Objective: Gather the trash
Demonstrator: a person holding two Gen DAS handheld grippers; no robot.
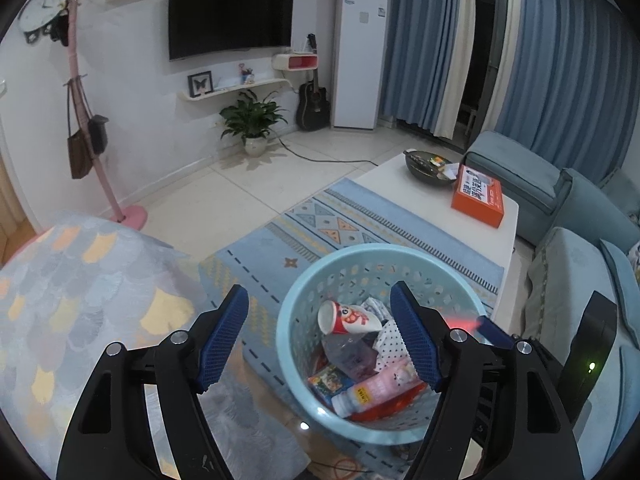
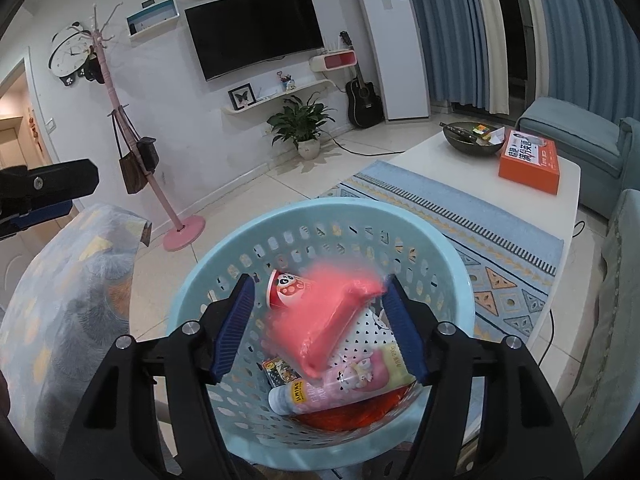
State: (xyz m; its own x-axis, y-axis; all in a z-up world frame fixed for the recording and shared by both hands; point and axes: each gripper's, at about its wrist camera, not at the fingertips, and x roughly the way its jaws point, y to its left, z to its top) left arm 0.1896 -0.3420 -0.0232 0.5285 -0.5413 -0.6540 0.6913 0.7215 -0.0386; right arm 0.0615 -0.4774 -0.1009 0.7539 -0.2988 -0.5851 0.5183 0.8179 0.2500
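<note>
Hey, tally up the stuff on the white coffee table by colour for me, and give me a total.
Orange: 1, the flat box near the table's sofa-side edge.
Dark: 1, the bowl at the far end, holding small mixed items too small to count.
Total: 2 things standing on the table.

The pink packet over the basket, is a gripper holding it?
No. The pink packet is blurred between the right gripper's open jaws, above the basket. Left gripper empty.
</note>
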